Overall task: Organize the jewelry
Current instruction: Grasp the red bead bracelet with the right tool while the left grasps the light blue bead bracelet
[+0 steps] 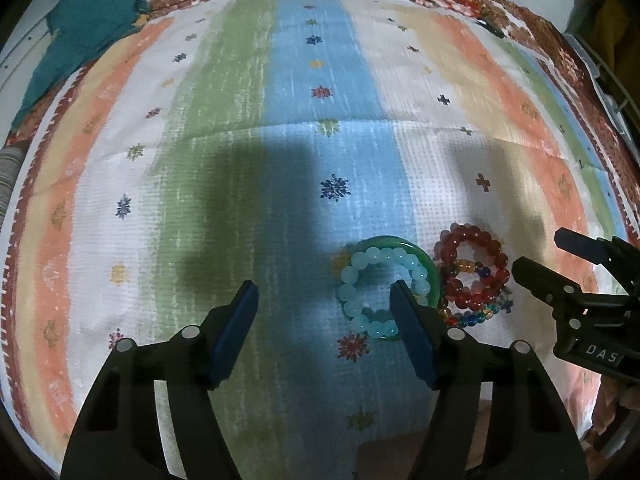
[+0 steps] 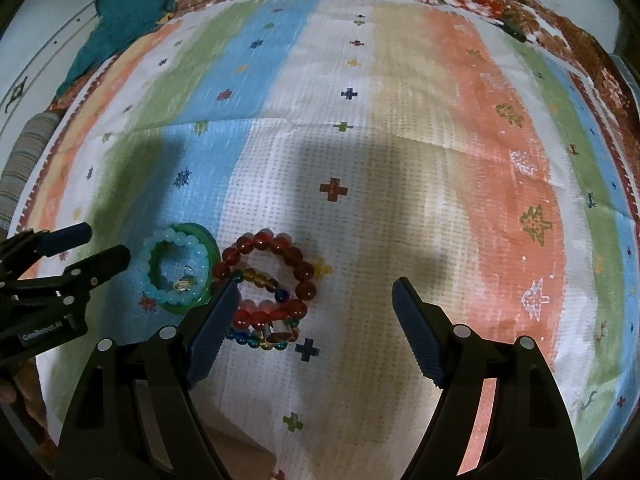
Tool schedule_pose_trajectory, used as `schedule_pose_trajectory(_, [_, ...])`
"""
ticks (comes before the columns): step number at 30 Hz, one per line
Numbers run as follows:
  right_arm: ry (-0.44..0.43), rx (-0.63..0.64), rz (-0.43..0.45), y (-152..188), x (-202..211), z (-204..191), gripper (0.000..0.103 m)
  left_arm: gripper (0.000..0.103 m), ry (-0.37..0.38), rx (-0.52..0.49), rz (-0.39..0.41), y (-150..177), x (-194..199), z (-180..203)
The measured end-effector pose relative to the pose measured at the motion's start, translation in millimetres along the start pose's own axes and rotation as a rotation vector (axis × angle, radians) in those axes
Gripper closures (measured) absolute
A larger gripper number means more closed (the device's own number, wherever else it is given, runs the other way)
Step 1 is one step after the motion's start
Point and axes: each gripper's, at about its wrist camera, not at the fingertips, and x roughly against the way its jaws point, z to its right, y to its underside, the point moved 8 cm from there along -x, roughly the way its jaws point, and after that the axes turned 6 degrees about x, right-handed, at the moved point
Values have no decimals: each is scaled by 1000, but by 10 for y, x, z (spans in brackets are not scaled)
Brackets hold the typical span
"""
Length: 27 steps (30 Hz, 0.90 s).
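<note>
So in the left wrist view, the left gripper [image 1: 324, 294] has its jaws spread wide with nothing between them, and the jewelry sits off toward the right-hand jaw instead of centred. The pale blue bead bracelet [image 1: 374, 292] lies on top of a green bangle [image 1: 420, 258], and the right jaw's tip overlaps the bracelet's inner edge, though I can't tell if it actually touches. Just past that, further right, the red bead bracelet [image 1: 474, 268] and a multicolour bead strand [image 1: 474, 316] are piled together on the striped cloth [image 1: 240, 160], with the right gripper [image 1: 548, 258] coming in from that side, open too. Flip to the right wrist view and it's mirrored: the right gripper [image 2: 314, 292] is wide open and empty, the red bead bracelet [image 2: 272, 276] is hard against its left jaw, and the blue one [image 2: 176, 268] is beyond that, next to the left gripper [image 2: 100, 246]. My guess is each side is nearest its own pile, but both need to slide inward to straddle a ring.
</note>
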Motion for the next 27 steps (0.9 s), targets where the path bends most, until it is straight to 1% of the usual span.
schedule_pose_trajectory(1, [1, 1, -4, -1, -15, 0, 31, 39, 0, -2, -4, 0, -20, 7])
schedule_pose_trajectory(3, [1, 2, -10, -3, -51, 4, 34, 41, 1, -5, -16, 1, -74, 8])
schedule_pose_trajectory(5, [1, 3, -19, 1, -91, 8, 39, 46, 2, -7, -25, 7, -112, 10])
schedule_pose_trajectory(6, [1, 3, -21, 4, -104, 10, 40, 47, 2, -10, -31, 14, -140, 18])
schedule_pose_trajectory(9, [-5, -1, -33, -2, -158, 15, 47, 50, 1, -16, -46, 27, -203, 32])
schedule_pose_trajectory(11, [-9, -3, -41, -7, -198, 13, 53, 56, 2, -19, -54, 38, -234, 42])
schedule_pose_trajectory(13, [-10, 1, -50, -8, -238, 6, 58, 61, 3, -28, -65, 58, -266, 53])
schedule_pose_trajectory(16, [-12, 7, -65, 5, -309, -9, 63, 66, -14, -42, -72, 77, -313, 57])
schedule_pose_trajectory(18, [-8, 9, -76, 19, -358, -6, 65, 66, -17, -46, -79, 82, -347, 58])
schedule_pose_trajectory(19, [-1, 12, -77, 23, -378, -2, 68, 71, -16, -46, -83, 87, -363, 60])
schedule_pose_trajectory(20, [-1, 13, -76, 24, -384, 1, 70, 78, -14, -47, -85, 88, -377, 65])
schedule_pose_trajectory(21, [-5, 13, -75, 23, -390, -1, 71, 81, -15, -49, -86, 86, -380, 69])
schedule_pose_trajectory(23, [-10, 18, -73, 23, -393, -12, 77, 88, -6, -56, -88, 90, -381, 91])
schedule_pose_trajectory(24, [-14, 21, -71, 23, -392, -18, 79, 89, -3, -62, -88, 94, -379, 101])
schedule_pose_trajectory(26, [-24, 28, -69, 22, -388, -42, 89, 89, -8, -66, -84, 94, -369, 105])
schedule_pose_trajectory(27, [-25, 29, -68, 24, -383, -48, 89, 89, -9, -66, -82, 97, -363, 109])
